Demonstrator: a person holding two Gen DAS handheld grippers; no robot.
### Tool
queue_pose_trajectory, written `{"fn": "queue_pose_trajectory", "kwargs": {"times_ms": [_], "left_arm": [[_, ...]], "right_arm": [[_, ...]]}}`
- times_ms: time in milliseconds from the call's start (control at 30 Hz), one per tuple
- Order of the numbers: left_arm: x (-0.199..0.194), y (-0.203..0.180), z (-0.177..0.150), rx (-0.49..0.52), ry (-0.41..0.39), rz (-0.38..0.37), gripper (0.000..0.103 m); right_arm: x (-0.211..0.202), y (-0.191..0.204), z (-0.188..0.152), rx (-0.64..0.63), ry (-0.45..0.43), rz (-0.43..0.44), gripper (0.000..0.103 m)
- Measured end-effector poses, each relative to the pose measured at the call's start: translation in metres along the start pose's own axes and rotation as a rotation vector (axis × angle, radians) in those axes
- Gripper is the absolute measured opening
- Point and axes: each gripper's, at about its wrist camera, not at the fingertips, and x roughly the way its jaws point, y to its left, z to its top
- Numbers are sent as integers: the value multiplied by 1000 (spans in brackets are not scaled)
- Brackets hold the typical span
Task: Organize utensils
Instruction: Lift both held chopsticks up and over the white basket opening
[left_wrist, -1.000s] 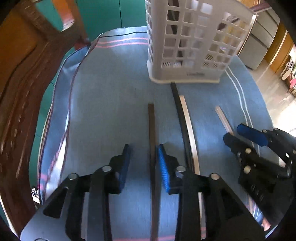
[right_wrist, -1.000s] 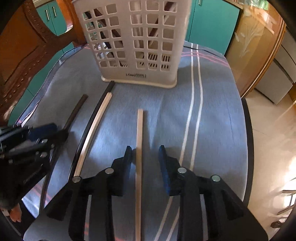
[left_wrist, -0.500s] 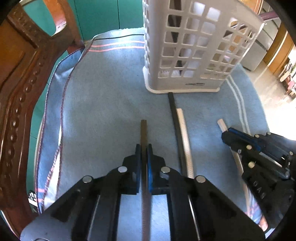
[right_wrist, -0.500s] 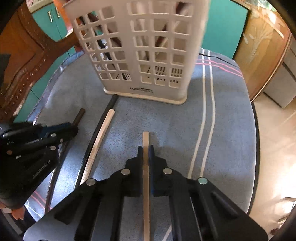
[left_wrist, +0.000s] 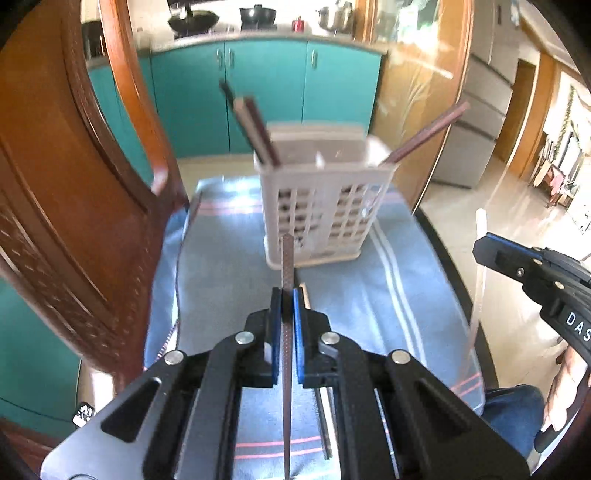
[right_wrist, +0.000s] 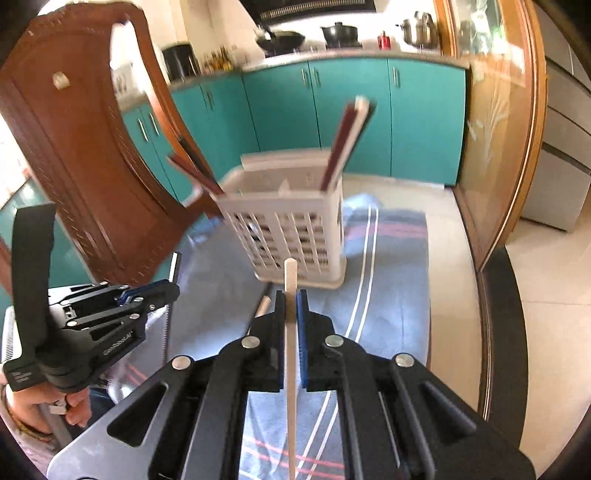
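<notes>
- Left gripper (left_wrist: 283, 295): pinched on a dark chopstick (left_wrist: 286, 258), which was flat on the cloth half a second ago and is now carried clear of it, tip pointed at the basket (left_wrist: 325, 206).
- Right gripper (right_wrist: 290, 297): pinched on a pale chopstick (right_wrist: 290, 280), likewise lifted off the cloth (right_wrist: 388, 295) since the last frames.
- Meaning for the task: both pickups are judged done; the carry to the basket is in hand, the drop not yet made.
- Basket: white lattice, upright on the cloth, ahead of both grippers. Chopsticks already stand in it, leaning outward at two corners; a divider is seen inside.
- Left on the cloth: a dark and a pale stick (right_wrist: 263, 306), just beside the grippers, partly hidden.
- Edges: a wooden chair (left_wrist: 74, 221) close on the left of the table; the table's edge (right_wrist: 498, 332) near on the right, with floor beyond.
- Room: open air above the basket's rim, narrowed by the leaning sticks. The two grippers are near one another, so entry one at a time is judged safer.
</notes>
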Motion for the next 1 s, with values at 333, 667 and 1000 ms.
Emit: {"fn": "queue_pose_trajectory", "kwargs": {"times_ms": [333, 667, 1000], "left_arm": [[-77, -5, 58, 24, -226, -91, 7], [-122, -4, 150, 11, -464, -74, 7], [-49, 7, 153, -48, -439, 10, 7]], "right_arm": [[-56, 8, 34, 22, -141, 46, 7], [-82, 11, 120, 31, -347, -14, 7], [-47, 11, 132, 6, -539, -90, 7]]}}
